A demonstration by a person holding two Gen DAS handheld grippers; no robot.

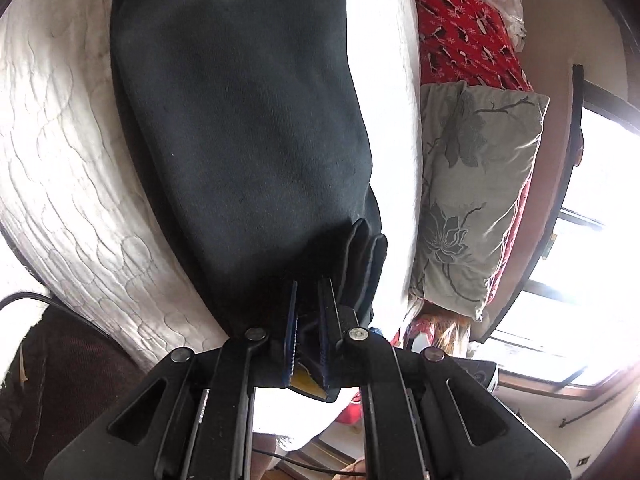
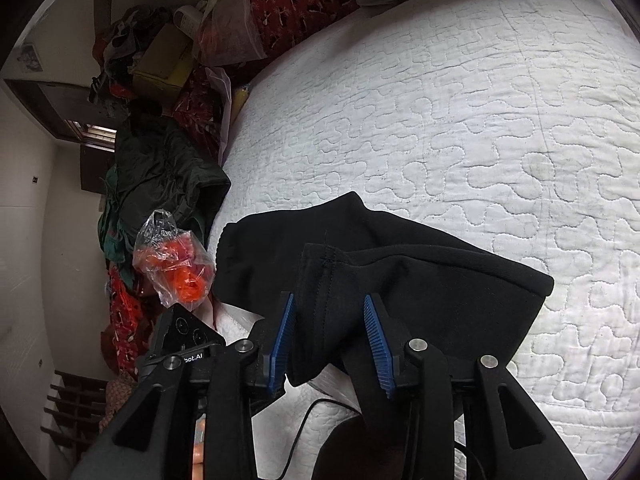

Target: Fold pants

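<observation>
Here, dark pants (image 1: pixel 248 128) spread on white quilted bed (image 1: pixel 72 160), left gripper (image 1: pixel 310 312) jaws nearly closed, pinching pants hem, right gripper (image 2: pixel 330 336) jaws parted around loose fabric, not clamped.

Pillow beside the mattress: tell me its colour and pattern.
The pillow is pale grey-beige with darker grey flowers and branches, shown best in the left wrist view.

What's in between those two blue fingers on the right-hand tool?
Black cloth: a bunched edge of the pants runs between the right gripper's blue fingers. The right wrist view shows it, over the white quilt.
</observation>
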